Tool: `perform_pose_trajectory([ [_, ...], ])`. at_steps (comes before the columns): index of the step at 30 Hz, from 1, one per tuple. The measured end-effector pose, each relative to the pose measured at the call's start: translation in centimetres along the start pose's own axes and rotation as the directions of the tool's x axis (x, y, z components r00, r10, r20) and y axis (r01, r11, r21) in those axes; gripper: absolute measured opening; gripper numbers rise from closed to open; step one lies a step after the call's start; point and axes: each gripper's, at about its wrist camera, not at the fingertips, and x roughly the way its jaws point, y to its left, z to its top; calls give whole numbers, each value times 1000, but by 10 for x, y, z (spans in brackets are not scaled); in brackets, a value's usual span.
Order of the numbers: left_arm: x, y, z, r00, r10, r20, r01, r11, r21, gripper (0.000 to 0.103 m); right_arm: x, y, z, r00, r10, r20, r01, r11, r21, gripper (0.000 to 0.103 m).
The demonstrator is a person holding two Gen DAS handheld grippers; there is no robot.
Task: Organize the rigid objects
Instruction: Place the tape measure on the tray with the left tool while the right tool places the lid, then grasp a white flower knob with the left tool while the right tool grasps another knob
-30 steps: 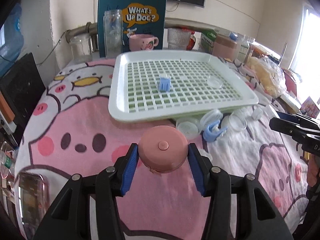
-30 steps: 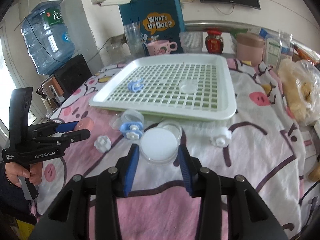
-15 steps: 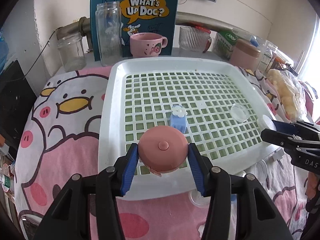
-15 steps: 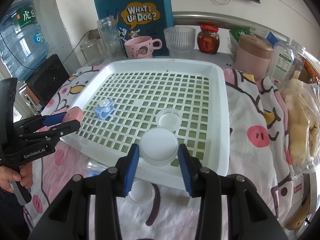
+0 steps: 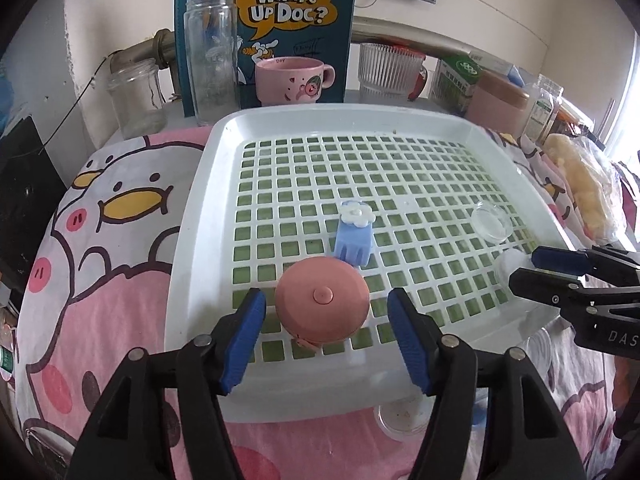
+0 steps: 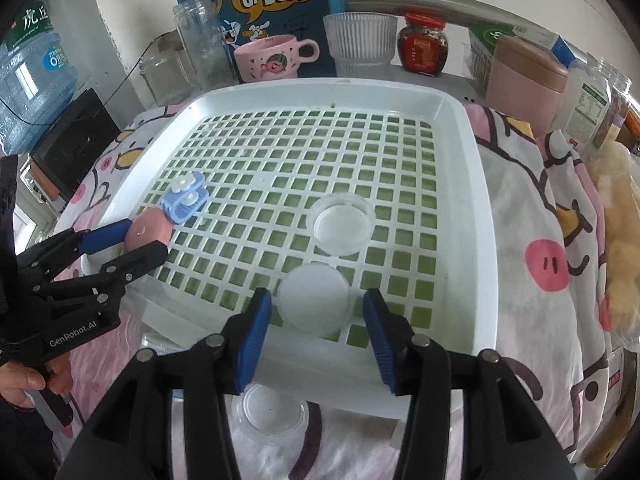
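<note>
Your left tongs (image 5: 326, 316) are opening right now over the near left part of the white grid tray (image 5: 200, 216), and the pink round case (image 5: 322, 306) sits between the blue pads (image 5: 244, 336) with clear gaps on both sides, so nothing is gripped. It rests on the grid, just in front of the blue flower clip (image 5: 355, 236) (the two look nearly touching from the right camera). Over on the other side, your right tongs (image 6: 316, 328) are opening too, and the white round lid (image 6: 314, 302) lies on the tray between the pads, free of them. Just beyond it sits a clear shallow dish (image 6: 340, 224), also on the grid. A second clear dish (image 6: 272, 414) lies on the pink cartoon cloth (image 6: 532, 264) below the tray's near edge, under your right tongs. Along the back, the pink mug (image 5: 290, 80), tall glass jar (image 5: 210, 56) and ribbed glass (image 6: 360, 42) stand behind the tray.
</note>
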Motion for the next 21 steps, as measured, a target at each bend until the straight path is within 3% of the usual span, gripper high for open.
perform_pose_trajectory([
  [3,-25,0,3,997,-31,65,32,999,-16,80,-31,-6,-2,994,55,94,-59,998,35,59],
  [6,-57,-3,1,990,-39,134,39,999,9,82,-68,-12,-9,979,79,190,-92,994,60,59],
  [10,-92,-7,-13,979,-29,203,23,999,32,87,-104,-17,-29,962,57,267,-77,995,65,59],
  [16,-98,-15,-51,988,-47,147,41,998,45,88,-104,-22,-65,966,-44,255,26,997,73,60],
  [21,-89,-30,-82,994,-65,91,58,995,83,88,-74,-23,-84,981,-97,168,91,995,41,59],
])
